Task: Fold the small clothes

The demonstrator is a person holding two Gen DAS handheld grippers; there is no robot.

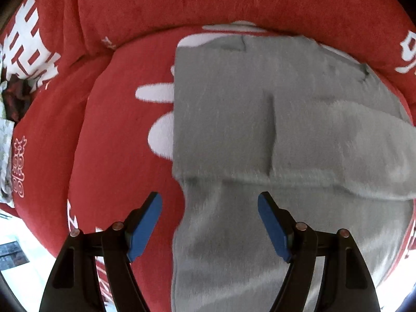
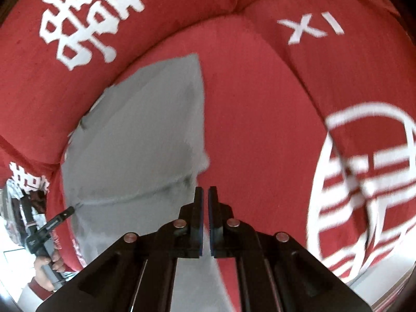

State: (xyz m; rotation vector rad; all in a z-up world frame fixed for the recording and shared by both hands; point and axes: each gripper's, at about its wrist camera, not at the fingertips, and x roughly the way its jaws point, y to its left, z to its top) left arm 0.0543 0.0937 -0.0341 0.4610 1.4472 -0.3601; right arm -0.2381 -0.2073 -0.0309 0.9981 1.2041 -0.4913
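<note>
Grey and soft, the small fuzzy piece of clothing [image 1: 260, 135] lies flat on the big red cushion with white letters [image 1: 117, 135]. From the left wrist, we see our left gripper [image 1: 210, 223] just above the near end of the cloth. Its two blue pads [image 1: 144, 226] stand wide apart and hold nothing. One flap of the cloth is folded over on the right.

From the right wrist, we see our right gripper [image 2: 206, 218] with its black fingers [image 2: 198, 208] almost together. We see no cloth between them. The grey cloth [image 2: 135, 140] lies to its left on the red cushion [image 2: 254, 104]. Far left, a hand [image 2: 48, 265] holds the other gripper [image 2: 52, 225] at the cloth's edge.
</note>
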